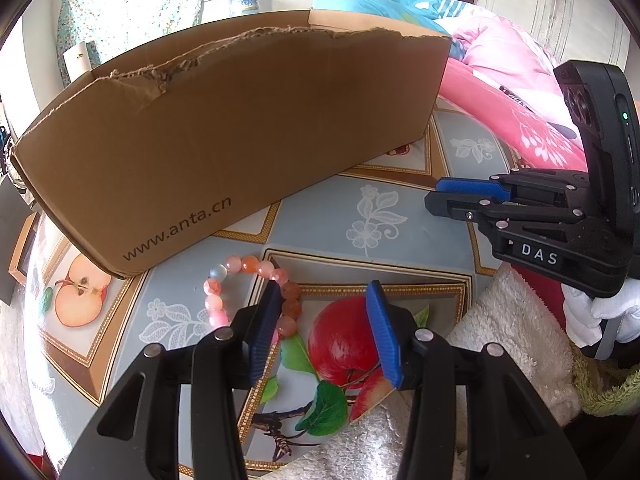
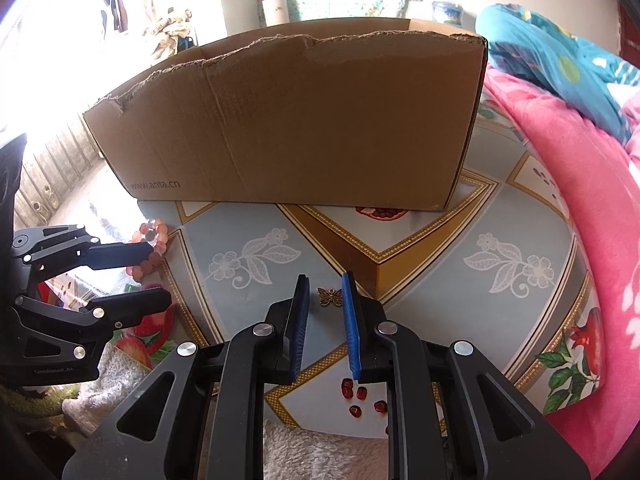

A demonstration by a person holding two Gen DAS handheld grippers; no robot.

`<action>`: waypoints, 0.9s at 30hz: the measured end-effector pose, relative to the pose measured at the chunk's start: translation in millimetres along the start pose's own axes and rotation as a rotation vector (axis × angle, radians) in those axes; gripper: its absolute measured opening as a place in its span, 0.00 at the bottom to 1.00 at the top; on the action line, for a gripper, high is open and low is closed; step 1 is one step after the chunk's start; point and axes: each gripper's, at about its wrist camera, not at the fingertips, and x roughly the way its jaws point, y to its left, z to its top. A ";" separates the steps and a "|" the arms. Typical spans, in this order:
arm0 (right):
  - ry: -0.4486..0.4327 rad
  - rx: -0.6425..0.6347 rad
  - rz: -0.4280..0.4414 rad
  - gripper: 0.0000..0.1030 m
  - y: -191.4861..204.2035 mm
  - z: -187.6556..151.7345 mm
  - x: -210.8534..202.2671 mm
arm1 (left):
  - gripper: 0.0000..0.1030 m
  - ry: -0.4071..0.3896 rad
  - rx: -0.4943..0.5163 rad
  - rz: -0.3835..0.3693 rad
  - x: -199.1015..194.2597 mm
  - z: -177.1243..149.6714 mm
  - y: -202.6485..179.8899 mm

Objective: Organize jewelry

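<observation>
A bracelet of pink and orange beads (image 1: 224, 280) lies on the fruit-print tablecloth (image 1: 340, 216) in front of a cardboard box (image 1: 240, 140). My left gripper (image 1: 324, 286) is open over it. Its left pad (image 1: 264, 328) covers part of the loop, and a few beads sit just inside the jaws. A small bronze butterfly charm (image 2: 330, 296) lies flat on the cloth between the tips of my right gripper (image 2: 325, 280). Those jaws stand narrowly apart, and I see no pad pressing on the charm. The right gripper (image 1: 434, 196) appears at the right of the left wrist view, held by a white-gloved hand (image 1: 592, 312).
The cardboard box (image 2: 300, 120) has a torn top edge and blocks the far side of the table. Pink bedding (image 2: 580, 200) rises at the right. A white fluffy towel (image 1: 500, 320) lies at the near table edge. The left gripper (image 2: 164, 276) and bracelet (image 2: 150, 236) show at the left.
</observation>
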 end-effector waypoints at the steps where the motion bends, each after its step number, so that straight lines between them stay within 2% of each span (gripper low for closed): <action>1: -0.004 -0.012 -0.019 0.16 5.0 -1.2 0.7 | 0.42 -0.001 -0.002 -0.001 -0.1 -0.2 0.0; 4: -0.013 -0.048 -0.061 0.16 16.0 -3.6 0.5 | 0.42 -0.002 -0.003 -0.003 -0.4 -0.7 0.6; 14: -0.010 -0.061 -0.073 0.16 25.5 -1.5 -9.0 | 0.42 -0.003 -0.003 -0.004 -1.1 -0.8 1.0; 27: 0.017 0.024 0.015 0.17 17.6 -4.7 -9.4 | 0.42 0.003 -0.001 0.002 -1.0 -0.3 0.8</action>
